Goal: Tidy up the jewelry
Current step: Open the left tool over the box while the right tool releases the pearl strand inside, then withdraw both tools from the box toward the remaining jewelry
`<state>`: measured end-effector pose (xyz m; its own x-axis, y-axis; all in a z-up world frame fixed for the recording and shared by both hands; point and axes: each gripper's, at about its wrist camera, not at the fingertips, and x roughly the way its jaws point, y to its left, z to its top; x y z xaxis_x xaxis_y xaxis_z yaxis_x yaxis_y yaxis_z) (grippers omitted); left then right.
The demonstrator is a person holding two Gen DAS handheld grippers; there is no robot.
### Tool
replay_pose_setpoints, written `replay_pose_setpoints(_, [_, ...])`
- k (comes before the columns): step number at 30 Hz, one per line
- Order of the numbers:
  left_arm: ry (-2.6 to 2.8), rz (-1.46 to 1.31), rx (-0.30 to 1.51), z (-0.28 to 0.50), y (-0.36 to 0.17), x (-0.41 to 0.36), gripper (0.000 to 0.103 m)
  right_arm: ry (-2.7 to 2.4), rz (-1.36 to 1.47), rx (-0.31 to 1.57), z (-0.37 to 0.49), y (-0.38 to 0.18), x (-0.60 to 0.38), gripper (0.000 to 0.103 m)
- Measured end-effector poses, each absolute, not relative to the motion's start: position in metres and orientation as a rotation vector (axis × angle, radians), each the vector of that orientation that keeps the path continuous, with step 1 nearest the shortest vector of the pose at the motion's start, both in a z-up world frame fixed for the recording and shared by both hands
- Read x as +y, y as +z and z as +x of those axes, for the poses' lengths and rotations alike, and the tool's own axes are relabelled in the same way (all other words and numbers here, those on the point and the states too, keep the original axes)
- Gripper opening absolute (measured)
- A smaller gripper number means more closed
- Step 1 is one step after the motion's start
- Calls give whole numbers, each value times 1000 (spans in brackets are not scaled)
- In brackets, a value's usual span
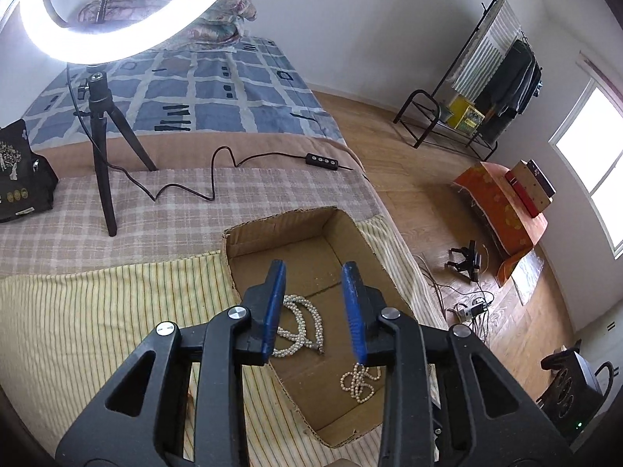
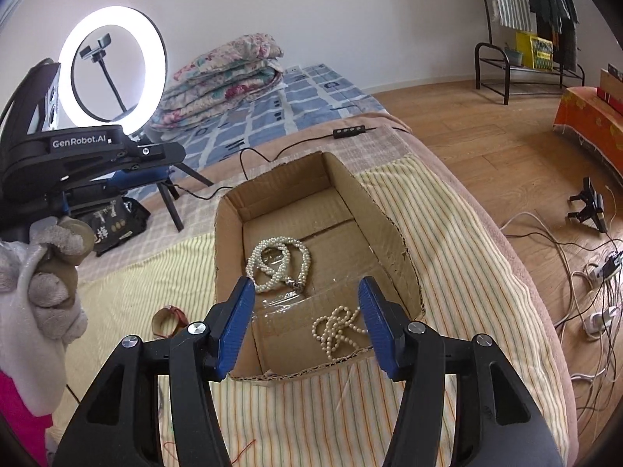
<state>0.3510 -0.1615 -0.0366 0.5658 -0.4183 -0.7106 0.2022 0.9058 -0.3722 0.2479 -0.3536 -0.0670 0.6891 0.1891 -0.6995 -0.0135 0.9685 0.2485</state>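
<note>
white "genrobot.ai" lettering marks the left claw [image 2: 155, 175] body.

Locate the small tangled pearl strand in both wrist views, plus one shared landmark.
Left wrist: small tangled pearl strand lies low centre-right on the cardboard box floor, just under the right blue finger.
Right wrist: strand sits low centre in the box's near corner, left of the right blue finger.
Shared landmark: the larger coiled pearl necklace, farther in the box.
</note>
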Motion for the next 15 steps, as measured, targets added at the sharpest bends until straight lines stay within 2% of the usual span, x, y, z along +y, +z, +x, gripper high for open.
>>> replay_pose_setpoints(11, [-322, -230, 839, 319, -13, -123, 29, 126, 148, 763, 228, -46, -334, 55])
replay_pose_setpoints(13, [-305, -221, 814, 310, -6, -111, 38, 137, 128, 750, 224, -43, -329, 55])
replay_pose_setpoints(14, [-297, -218, 801, 305, -4, -106, 47, 146, 116, 746, 222, -42, -325, 58])
replay_pose_setpoints(15, [-286, -216, 786, 299, -1, -99, 52, 159, 102, 743, 220, -41, -322, 60])
